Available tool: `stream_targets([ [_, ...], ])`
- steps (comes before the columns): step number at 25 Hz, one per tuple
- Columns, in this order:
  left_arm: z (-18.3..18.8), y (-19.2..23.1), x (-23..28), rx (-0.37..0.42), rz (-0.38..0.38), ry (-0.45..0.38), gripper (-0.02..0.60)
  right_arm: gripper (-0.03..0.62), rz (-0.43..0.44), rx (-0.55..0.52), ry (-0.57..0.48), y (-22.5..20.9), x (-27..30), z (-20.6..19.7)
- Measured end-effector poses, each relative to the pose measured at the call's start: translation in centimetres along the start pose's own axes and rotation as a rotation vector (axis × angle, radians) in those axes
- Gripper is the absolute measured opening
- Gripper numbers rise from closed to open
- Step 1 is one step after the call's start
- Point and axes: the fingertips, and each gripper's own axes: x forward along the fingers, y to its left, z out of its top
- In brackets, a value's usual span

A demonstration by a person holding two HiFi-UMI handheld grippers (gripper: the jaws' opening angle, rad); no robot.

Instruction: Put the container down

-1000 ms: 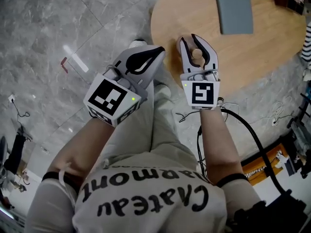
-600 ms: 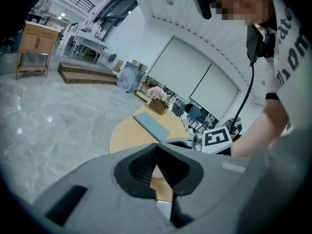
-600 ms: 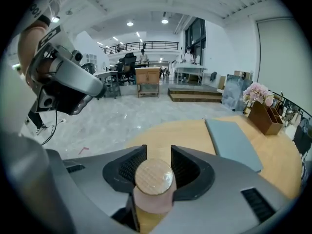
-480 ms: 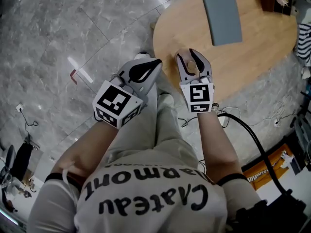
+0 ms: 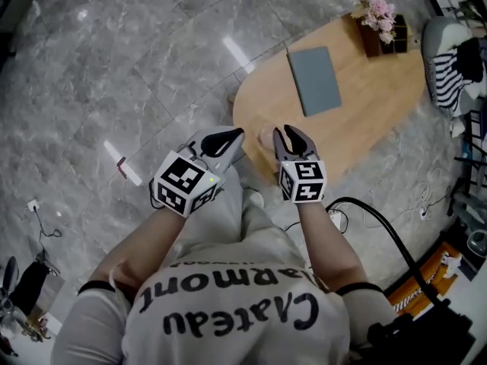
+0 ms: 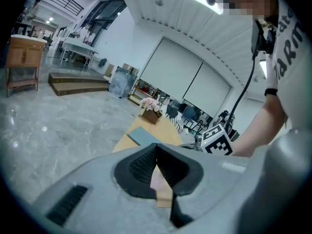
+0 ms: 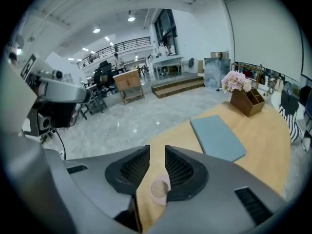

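Container (image 7: 159,189) on table (image 7: 263,135) nr edge; grey pad (image 7: 217,138), flowers (image 7: 236,81) beyond.

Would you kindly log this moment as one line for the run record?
container: on table | right gripper: open, jaws just closing slightly, nothing between | left gripper: shut, empty

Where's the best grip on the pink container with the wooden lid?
Grip the container on its round pink wall, just below the lid, coming down from above on the table's near-edge side. It stands upright and alone there, and being round, any opposing sides work.
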Motion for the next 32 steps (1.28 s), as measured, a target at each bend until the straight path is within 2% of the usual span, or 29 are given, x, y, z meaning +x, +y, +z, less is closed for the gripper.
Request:
stream_targets([
  [3, 2.8, 0.1, -1.0, 0.006, 0.013, -0.035, 0.014, 0.076, -0.026, 0.056, -0.029, -0.8, -1.8, 3.3],
  [9, 10.4, -0.3, -3.3, 0.052, 0.026, -0.142, 0.014, 0.051, -0.061, 0.145, -0.169, -1.9, -6.3, 12.2],
  [14, 17.3, -1.4, -6.2, 0.110, 0.021, -0.258, 0.014, 0.028, -0.035, 0.269, -0.282, -1.7, -10.0, 18.8],
  [17, 21.7, -2.2, -8.8, 0.154, 0.016, -0.360, 0.014, 0.026, 0.003, 0.321, -0.403, -0.7, -12.9, 23.9],
  [21, 26.7, -3.4, -11.5, 0.193, -0.009, -0.454, 0.014, 0.026, 0.077, 0.268, -0.571, 1.3, -17.2, 31.5],
  [26, 31.8, -5.7, -15.3, 0.254, -0.052, -0.577, 0.014, 0.026, 0.150, 0.099, -0.802, 4.5, -24.4, 39.9],
  [29, 33.8, -8.1, -17.6, 0.305, -0.064, -0.636, 0.014, 0.026, 0.182, 0.004, -0.911, 5.8, -29.1, 42.7],
  [32, 34.8, -11.6, -19.2, 0.322, -0.076, -0.666, 0.015, 0.023, 0.204, -0.029, -0.953, 6.3, -33.7, 43.3],
])
